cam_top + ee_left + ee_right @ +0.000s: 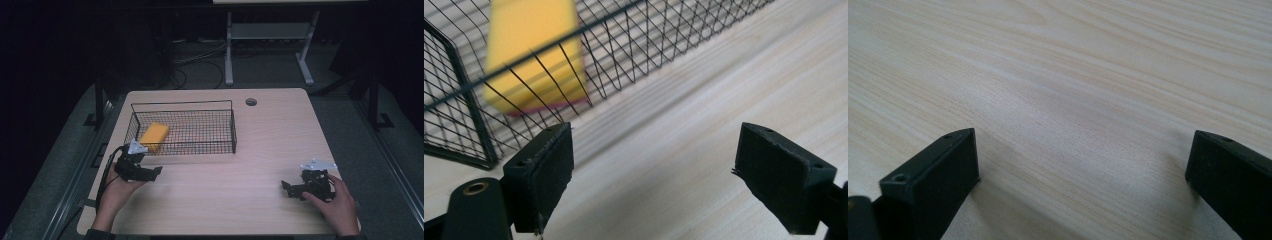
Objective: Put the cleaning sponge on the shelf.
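the sponge (pixel 154 136) lies in the left end of the basket (pixel 233 131), upper left of the high view. the left gripper (pixel 148 172) rests just below it, jaws spread and empty; the right gripper (pixel 290 188), lower right, likewise spread. placing looks done; next likely calls for both to rest on the counter (pixel 225 200).

1. Yellow sponge (pixel 531 55) in the left gripper view: blurred, top cut off by the upper edge, striped over by the mesh of the wire basket (pixel 634 55).
2. Basket too: far end cropped out up top.
3. Right gripper (pixel 1083 170): right jaw clipped at the picture's right edge.
4. High view: forearms chopped off at the near edge.
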`<state>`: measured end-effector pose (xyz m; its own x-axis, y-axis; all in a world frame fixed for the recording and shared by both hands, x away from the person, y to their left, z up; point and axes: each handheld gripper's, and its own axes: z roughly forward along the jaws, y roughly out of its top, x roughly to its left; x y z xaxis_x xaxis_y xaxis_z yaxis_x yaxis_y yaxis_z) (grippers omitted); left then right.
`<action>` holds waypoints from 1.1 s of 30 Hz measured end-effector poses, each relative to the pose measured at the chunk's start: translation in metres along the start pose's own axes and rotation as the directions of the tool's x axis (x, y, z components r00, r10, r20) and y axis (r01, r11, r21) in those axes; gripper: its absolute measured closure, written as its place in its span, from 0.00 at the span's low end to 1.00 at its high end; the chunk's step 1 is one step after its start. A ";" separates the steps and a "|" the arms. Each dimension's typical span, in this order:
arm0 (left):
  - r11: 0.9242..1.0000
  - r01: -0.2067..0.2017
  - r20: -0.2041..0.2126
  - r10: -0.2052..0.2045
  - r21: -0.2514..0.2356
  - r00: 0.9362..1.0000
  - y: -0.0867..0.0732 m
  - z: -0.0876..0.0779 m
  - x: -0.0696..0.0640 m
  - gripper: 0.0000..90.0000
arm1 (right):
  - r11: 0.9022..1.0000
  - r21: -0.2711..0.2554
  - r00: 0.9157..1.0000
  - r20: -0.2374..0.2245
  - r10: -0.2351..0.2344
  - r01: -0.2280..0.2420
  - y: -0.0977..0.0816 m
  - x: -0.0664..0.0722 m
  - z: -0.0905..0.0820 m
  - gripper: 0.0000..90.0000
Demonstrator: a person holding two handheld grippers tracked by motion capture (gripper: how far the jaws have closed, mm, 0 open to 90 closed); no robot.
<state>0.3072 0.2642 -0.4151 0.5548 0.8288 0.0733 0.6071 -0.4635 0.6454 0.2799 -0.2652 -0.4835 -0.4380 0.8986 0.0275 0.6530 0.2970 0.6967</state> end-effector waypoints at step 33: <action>0.994 0.031 0.063 -0.024 -0.106 0.998 -0.069 0.020 -0.003 0.14 | 1.000 0.000 1.000 0.000 0.002 -0.002 0.000 0.000 0.000 0.00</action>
<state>0.2750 0.2876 -0.4748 0.5748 0.8182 0.0098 0.5604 -0.4023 0.7239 0.2798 -0.2650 -0.4835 -0.4368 0.8991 0.0290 0.6538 0.2951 0.6968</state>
